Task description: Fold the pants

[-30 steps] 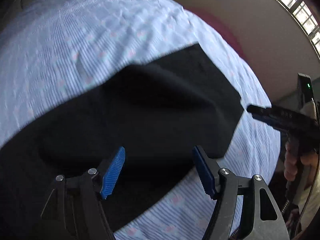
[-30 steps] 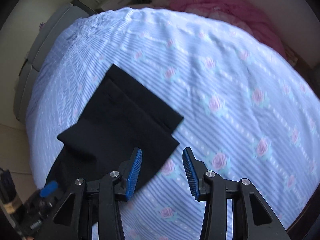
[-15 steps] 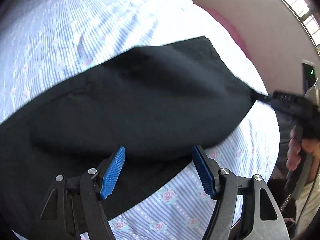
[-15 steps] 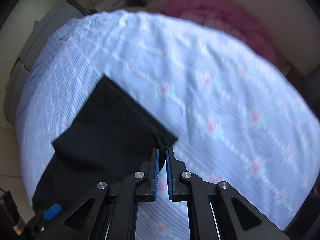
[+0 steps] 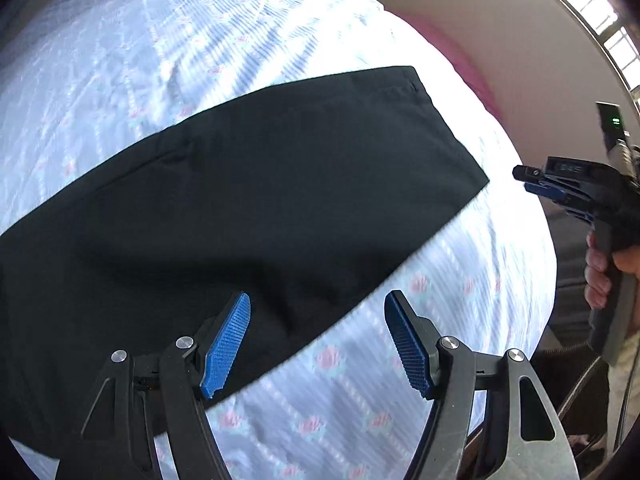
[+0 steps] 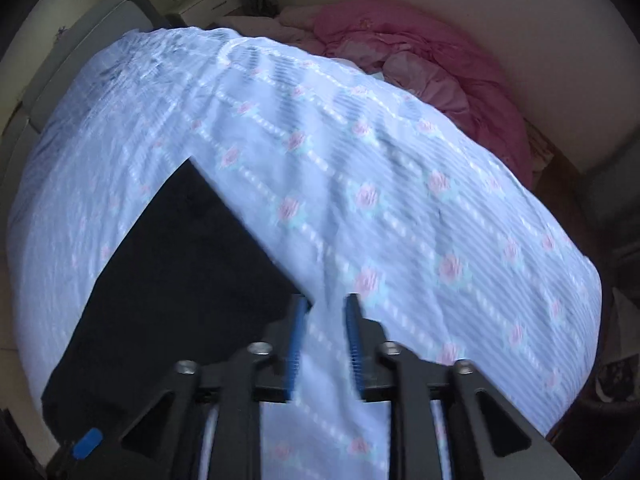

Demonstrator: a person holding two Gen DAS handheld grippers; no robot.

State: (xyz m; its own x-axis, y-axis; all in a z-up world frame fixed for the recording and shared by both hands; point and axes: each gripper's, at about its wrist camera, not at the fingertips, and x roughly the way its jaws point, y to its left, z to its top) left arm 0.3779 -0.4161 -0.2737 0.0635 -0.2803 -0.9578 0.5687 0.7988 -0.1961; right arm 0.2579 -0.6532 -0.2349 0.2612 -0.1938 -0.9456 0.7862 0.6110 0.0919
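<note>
Black pants [image 5: 248, 208] lie flat on a bed with a blue striped, rose-print sheet [image 5: 400, 392]. My left gripper [image 5: 318, 342] is open and empty, hovering over the near edge of the pants. My right gripper [image 6: 323, 344] is partly open and empty, just off the pants' corner [image 6: 288, 284], with bare sheet between its pads. The pants [image 6: 172, 280] fill the lower left of the right wrist view. The right gripper also shows at the right edge of the left wrist view [image 5: 536, 184], a short way clear of the pants' end.
A crumpled pink blanket [image 6: 420, 64] lies at the far end of the bed by the wall. A grey cabinet [image 6: 80, 36] stands beyond the bed's left side. The bed edge [image 6: 576, 400] drops off at the right.
The right gripper, shut on the pants' corner half a second ago, has opened and released it. The pants now lie flatter and stretched out. The left gripper stays open.
</note>
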